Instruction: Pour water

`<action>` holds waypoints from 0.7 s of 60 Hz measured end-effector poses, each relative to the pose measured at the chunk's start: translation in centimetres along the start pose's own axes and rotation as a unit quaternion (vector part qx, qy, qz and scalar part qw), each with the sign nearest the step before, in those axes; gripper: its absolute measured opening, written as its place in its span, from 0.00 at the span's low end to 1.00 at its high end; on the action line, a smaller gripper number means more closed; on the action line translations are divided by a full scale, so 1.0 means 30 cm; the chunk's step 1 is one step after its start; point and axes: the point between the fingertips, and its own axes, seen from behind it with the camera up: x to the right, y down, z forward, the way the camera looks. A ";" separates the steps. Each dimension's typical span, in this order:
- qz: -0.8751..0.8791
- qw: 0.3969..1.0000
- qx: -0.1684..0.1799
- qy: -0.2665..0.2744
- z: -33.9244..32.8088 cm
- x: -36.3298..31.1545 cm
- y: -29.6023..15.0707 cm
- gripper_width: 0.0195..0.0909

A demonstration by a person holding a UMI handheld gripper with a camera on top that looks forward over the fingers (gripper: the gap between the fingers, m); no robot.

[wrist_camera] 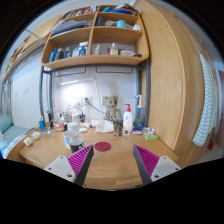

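tongs (110, 166) apart and empty over the worktop (110, 150), guessing next is reaching for that far bottle (127, 120).

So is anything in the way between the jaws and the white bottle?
Nothing visible. The jaws are open, with bare wooden table ahead up to the white bottle; a flat dark red disc lies just left of that path.

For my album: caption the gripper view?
Open claw hovers over a wooden counter, cluttered bottles and shelves beyond.
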 end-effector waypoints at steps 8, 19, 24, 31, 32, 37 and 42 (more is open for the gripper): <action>-0.013 1.000 0.005 0.006 0.023 0.006 0.067 0.87; 0.019 0.998 -0.021 -0.055 0.054 -0.150 0.241 0.85; 0.030 0.995 -0.020 -0.092 0.067 -0.258 0.277 0.85; 0.028 0.992 -0.002 -0.120 0.123 -0.374 0.274 0.85; 0.026 0.992 0.001 -0.121 0.134 -0.384 0.271 0.85; 0.015 0.993 0.020 -0.114 0.206 -0.414 0.242 0.85; 0.007 0.994 0.026 -0.103 0.283 -0.422 0.221 0.85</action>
